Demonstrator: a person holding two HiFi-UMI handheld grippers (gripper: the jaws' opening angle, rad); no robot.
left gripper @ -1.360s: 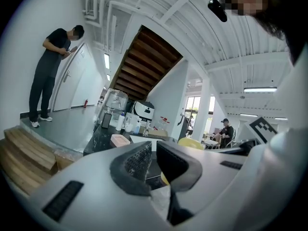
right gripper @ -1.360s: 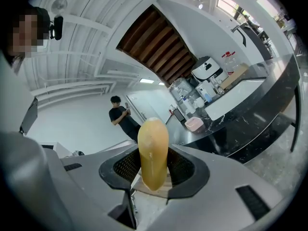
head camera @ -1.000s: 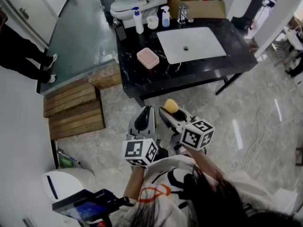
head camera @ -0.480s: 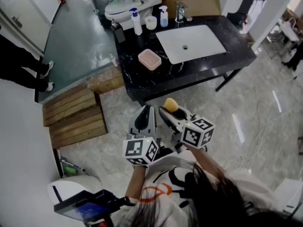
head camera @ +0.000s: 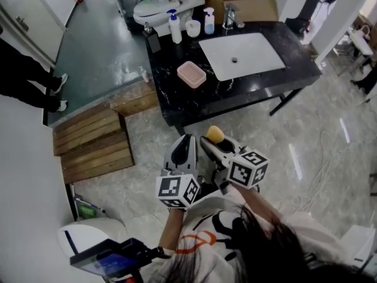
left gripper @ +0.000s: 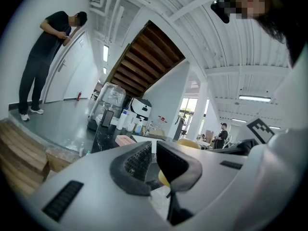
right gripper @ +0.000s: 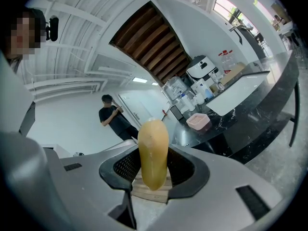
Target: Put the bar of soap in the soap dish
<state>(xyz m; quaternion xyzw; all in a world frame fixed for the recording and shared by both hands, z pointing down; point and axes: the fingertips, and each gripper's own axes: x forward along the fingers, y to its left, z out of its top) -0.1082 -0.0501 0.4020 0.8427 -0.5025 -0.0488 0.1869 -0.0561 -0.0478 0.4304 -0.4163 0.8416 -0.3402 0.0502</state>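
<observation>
Head view: the pink soap dish (head camera: 191, 74) is parked on the black counter (head camera: 177, 102), beside the white sink (head camera: 242, 55). Both grippers are held side by side over the floor, well short of that counter.

Left gripper view: the left gripper (left gripper: 151, 150) is kept just a narrow slit apart with nothing pinched in it. The yellow bar of soap (left gripper: 187, 142) is glimpsed past its jaws.

Right gripper view: the right gripper (right gripper: 153, 166) is clamped on the soap, which is stood upright between the pads, with the dish far ahead.
</observation>
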